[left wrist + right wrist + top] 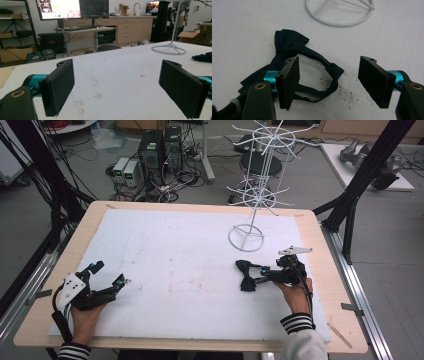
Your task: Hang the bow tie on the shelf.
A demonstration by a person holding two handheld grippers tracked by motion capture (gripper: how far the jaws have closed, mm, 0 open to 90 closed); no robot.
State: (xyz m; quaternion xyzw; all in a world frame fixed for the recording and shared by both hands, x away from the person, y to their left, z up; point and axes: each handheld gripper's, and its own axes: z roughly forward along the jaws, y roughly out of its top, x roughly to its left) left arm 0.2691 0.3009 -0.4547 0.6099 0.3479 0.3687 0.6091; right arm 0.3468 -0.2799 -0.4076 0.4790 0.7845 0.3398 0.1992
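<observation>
My left claw [106,276] rests at the left side of the desk [200,209], jaws wide apart and empty. Toward the right, near the base ring of the white wire stand [246,238], lies a dark bow tie [292,47] with its thin strap [322,92] looped. It looks light, soft and floppy. My right claw [329,81] hovers open over the loop; I would pinch the strap or the middle knot.

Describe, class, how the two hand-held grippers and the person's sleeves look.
Each gripper, left and right, has black flat rectangular jaws on teal fittings, a black body and a trailing black cable. A pale three-cornered plate tops the right one. The sleeves have black-and-white striped cuffs.
</observation>
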